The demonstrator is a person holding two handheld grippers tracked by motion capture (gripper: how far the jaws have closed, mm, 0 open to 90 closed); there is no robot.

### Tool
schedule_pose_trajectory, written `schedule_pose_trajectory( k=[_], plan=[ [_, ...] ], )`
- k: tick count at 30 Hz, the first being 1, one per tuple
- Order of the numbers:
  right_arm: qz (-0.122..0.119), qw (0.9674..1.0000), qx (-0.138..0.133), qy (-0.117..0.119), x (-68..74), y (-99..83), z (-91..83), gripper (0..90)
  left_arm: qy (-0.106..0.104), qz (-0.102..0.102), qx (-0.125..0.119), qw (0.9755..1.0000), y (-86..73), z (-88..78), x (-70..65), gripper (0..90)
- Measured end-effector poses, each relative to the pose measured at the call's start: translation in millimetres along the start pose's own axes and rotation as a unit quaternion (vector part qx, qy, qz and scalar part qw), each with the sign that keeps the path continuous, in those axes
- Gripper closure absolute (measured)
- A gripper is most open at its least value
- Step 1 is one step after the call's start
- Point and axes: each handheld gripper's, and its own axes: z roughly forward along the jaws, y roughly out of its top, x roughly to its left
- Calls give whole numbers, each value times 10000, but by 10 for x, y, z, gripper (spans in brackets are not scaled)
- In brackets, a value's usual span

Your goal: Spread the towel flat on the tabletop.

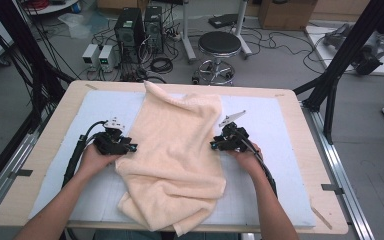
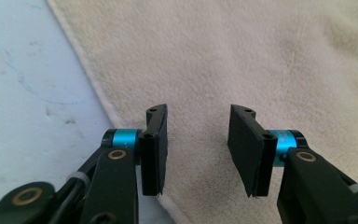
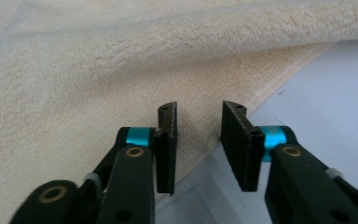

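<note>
Both my grippers, left (image 1: 132, 147) and right (image 1: 213, 145), flank the rumpled cream terry towel (image 1: 177, 150), fingers parted, empty; no edge gripped yet, all folding ahead.

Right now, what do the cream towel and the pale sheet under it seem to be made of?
The towel looks like soft terry or fleece cloth: a fuzzy matte nap and limp folds. The sheet looks like smooth, matte foam or plastic board, faintly scuffed with blue marks; which one I cannot tell. The table rim shows pale wood grain, possibly plywood.
</note>
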Motion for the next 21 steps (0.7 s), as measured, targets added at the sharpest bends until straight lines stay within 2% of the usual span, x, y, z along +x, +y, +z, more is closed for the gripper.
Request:
schedule_pose_trajectory(
  k=[4,6,8,10,12,14,15,17,18,19,20,21],
  plan=[
    [234,9994,-7,264,-57,-17,-13,856,116,31,9,9999,-5,-6,-19,611],
    [131,9997,81,164,-42,-5,-33,863,105,-28,-67,9999,-32,-18,-24,656],
    [92,9998,190,44,-28,-18,-87,863,76,-83,-92,9999,-54,-37,-28,663],
    [114,9997,220,-3,-18,-65,-205,863,33,-75,-90,9999,-69,-55,-30,662],
    [99,9999,103,-39,7,-121,-354,863,-38,-154,-153,9998,-86,-62,-36,651],
    [93,9999,7,41,59,-174,-486,861,-83,-166,-145,9997,-96,-71,-48,649],
    [-15,10000,21,61,85,-196,-525,859,-119,-145,-116,9998,-93,-76,-56,647],
    [-44,9998,39,206,131,-226,-544,823,-132,-115,-96,9998,-85,-89,-77,631],
    [-91,9998,75,167,145,-234,-538,785,-171,-126,-79,9997,-84,-100,-84,617],
    [-133,9998,135,32,158,-235,-532,705,-205,-119,-55,9997,-87,-116,-90,604],
    [-117,9998,131,-101,154,-237,-534,671,-239,-136,-59,9996,-93,-134,-100,592],
    [-63,9999,74,-52,128,-243,-542,664,-295,-124,-37,9995,-104,-154,-108,586]
  ],
)
